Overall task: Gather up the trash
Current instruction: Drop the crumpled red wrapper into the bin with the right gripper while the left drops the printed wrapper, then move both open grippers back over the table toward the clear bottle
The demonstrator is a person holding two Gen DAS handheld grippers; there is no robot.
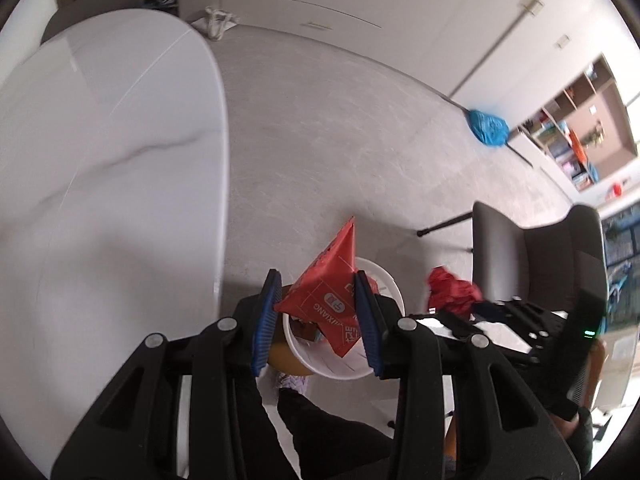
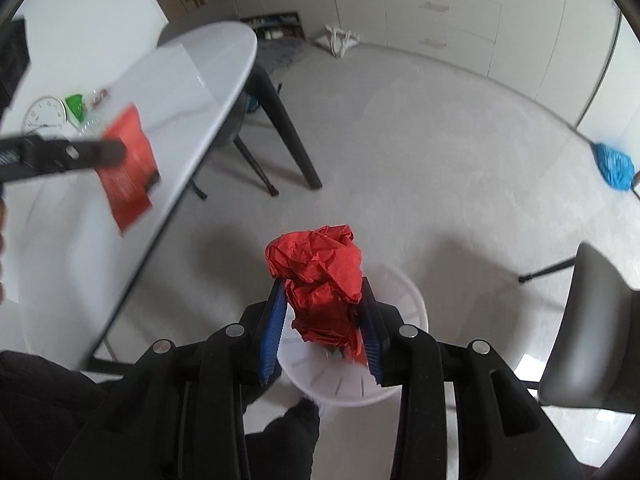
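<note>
The left gripper (image 1: 318, 312) had its blue pads (image 1: 264, 320) squeezed onto a flat red snack wrapper (image 1: 326, 292) with white writing on it. The wrapper stuck up past the fingertips to a sharp point. Right under it stood a white trash bin (image 1: 380, 280) on the grey floor (image 1: 340, 140), and some bits of trash already lay inside, too dark to name.

The right gripper (image 2: 324, 320) held a crumpled ball of red paper (image 2: 320, 276) between its blue pads (image 2: 274, 328) — the jaws were only a little way apart, pressed on the paper from both sides. This ball also hung over the white bin, near its rim.

To the left was a white marble-look table (image 1: 100, 160). On it, in the right wrist view, sat a small white clock (image 2: 44, 116) and a green thing (image 2: 75, 106) — blurred, so I could not tell what it was. A grey chair (image 1: 532, 256) stood to the right of the bin. Far off, a blue plastic bag (image 1: 488, 126) lay on the floor by the cabinets
</note>
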